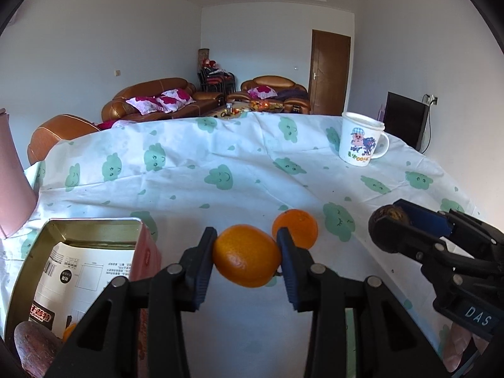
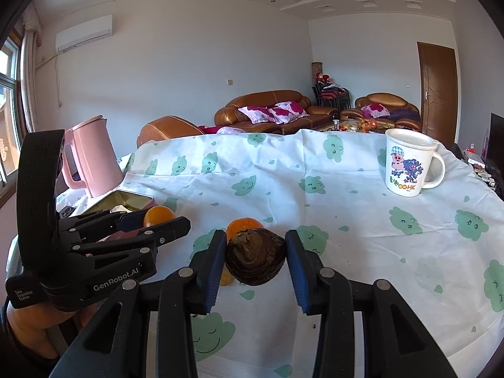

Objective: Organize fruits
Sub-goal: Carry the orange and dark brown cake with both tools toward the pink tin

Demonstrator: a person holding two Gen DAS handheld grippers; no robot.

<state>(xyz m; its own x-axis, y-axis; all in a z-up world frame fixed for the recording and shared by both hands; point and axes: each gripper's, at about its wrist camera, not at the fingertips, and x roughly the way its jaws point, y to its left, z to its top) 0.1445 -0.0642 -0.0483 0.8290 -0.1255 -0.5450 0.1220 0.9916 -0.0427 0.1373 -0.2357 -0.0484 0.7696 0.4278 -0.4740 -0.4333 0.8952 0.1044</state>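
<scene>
While the left gripper (image 1: pixel 247 256) clamps 1 orange (image 1: pixel 246 260) between its blue pads, held above the cloud-print tablecloth (image 1: pixel 239 170), the right gripper (image 2: pixel 255 260) is closed on a dark brown, wrinkled fruit (image 2: pixel 255 260), kind not determinable. A 2nd orange (image 1: pixel 297 226) lies on the cloth just beyond the held orange. An open metal tin (image 1: pixel 85 233) stands at the left. A cartoon-print mug (image 1: pixel 360 140) stands upright, well apart at the far right
</scene>
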